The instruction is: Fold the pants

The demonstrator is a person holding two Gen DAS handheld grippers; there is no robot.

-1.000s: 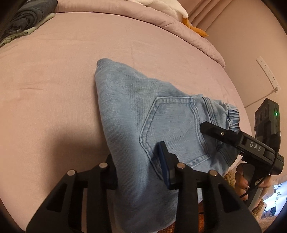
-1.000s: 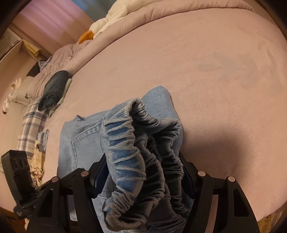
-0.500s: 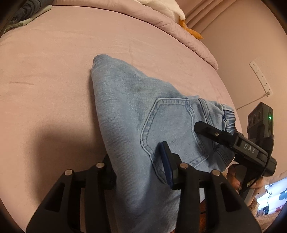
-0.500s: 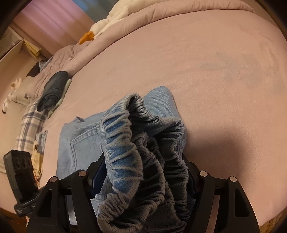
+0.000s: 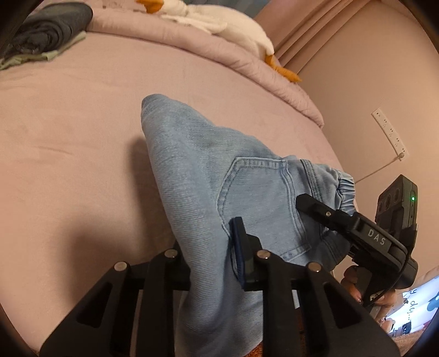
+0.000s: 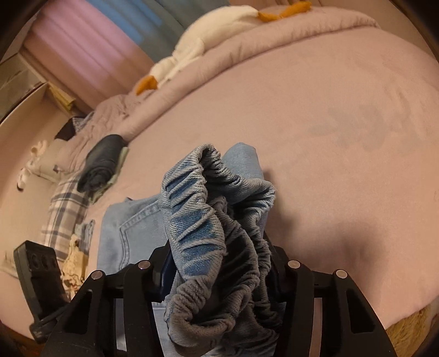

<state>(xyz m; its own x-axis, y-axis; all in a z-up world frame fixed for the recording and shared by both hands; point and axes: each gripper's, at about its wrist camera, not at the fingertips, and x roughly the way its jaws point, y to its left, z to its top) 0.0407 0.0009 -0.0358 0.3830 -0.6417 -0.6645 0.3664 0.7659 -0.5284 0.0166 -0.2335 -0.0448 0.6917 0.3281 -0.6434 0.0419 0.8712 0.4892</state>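
The light-blue jeans (image 5: 208, 178) lie on the pink bed (image 5: 68, 151) near its front edge, already doubled over, back pocket (image 5: 263, 203) facing up. Their long axis runs from the 2 grippers away toward the far folded corner (image 5: 153, 103), which rests on the bed. The left gripper (image 5: 211, 263) is clamped on the near denim edge beside the pocket; the right gripper (image 6: 219, 263) is clamped on the bunched elastic waistband (image 6: 203, 219), which stands up between its fingers. Both ends look lifted off the bed, level with each other, fingers pointing forward over the bed. Judging from this, the next fold calls for carrying the held end along that axis toward the far corner. A rolled dark garment (image 5: 52, 24) sits at the far left corner.
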